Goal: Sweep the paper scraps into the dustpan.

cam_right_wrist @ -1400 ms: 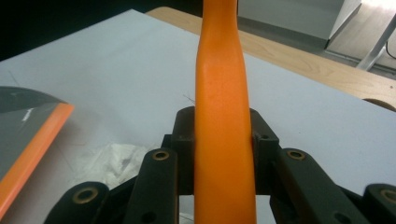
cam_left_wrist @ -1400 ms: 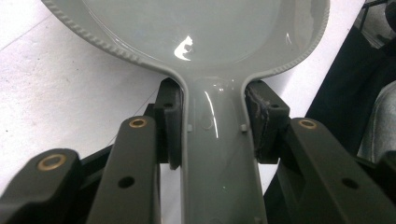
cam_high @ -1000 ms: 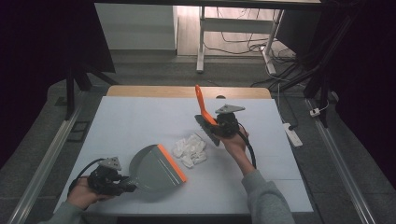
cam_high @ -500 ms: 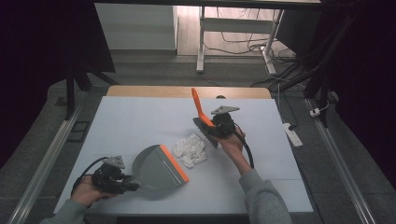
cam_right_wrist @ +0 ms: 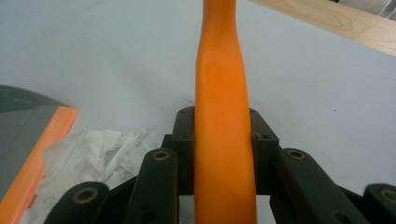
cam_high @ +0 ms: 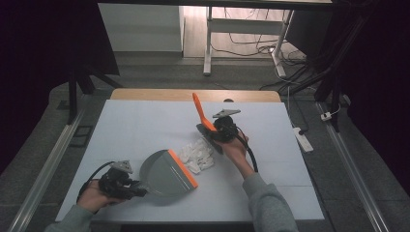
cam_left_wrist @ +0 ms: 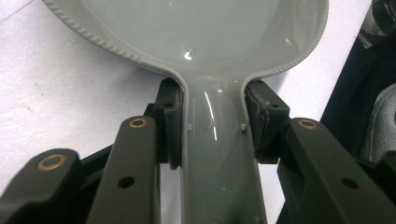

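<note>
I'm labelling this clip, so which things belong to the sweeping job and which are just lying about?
In the job:
- grey plastic dustpan with orange lip, clamped by the left gripper
- orange-handled brush, clamped by the right gripper
- pile of crumpled white paper scraps

Lying about:
- white power strip on the floor
- white desk frame behind the table

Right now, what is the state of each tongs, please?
Left tongs: closed on the grey dustpan handle.
Right tongs: closed on the orange brush handle.
</note>
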The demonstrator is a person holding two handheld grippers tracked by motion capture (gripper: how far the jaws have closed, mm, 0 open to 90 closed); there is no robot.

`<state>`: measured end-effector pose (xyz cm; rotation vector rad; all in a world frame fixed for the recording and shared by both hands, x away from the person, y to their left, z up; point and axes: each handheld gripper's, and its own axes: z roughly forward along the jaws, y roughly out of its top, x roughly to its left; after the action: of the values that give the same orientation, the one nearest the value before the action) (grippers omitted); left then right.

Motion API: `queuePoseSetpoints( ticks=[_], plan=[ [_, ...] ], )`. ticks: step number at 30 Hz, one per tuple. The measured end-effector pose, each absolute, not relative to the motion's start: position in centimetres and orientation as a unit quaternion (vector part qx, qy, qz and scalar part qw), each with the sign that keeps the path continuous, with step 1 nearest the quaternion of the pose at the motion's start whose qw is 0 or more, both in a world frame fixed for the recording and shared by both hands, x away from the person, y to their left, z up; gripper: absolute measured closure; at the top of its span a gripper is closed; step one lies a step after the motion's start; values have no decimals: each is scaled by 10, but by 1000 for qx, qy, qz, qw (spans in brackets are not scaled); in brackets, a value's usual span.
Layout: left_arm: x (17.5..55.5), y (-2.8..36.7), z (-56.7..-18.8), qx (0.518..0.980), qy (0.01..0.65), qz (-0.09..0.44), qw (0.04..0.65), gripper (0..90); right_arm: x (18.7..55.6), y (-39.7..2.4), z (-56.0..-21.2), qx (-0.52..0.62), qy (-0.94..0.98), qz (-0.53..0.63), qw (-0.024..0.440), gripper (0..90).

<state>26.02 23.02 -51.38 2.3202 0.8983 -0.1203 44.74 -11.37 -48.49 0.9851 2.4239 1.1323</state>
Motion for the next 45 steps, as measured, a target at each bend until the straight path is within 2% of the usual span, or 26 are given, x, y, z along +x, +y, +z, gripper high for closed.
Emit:
queuePoseSetpoints(
  ticks=[45],
  plan=[
    [262,224,-515,881,346,-43,321,610,404,-57,-491,288,869,393,88,695]
  ],
)
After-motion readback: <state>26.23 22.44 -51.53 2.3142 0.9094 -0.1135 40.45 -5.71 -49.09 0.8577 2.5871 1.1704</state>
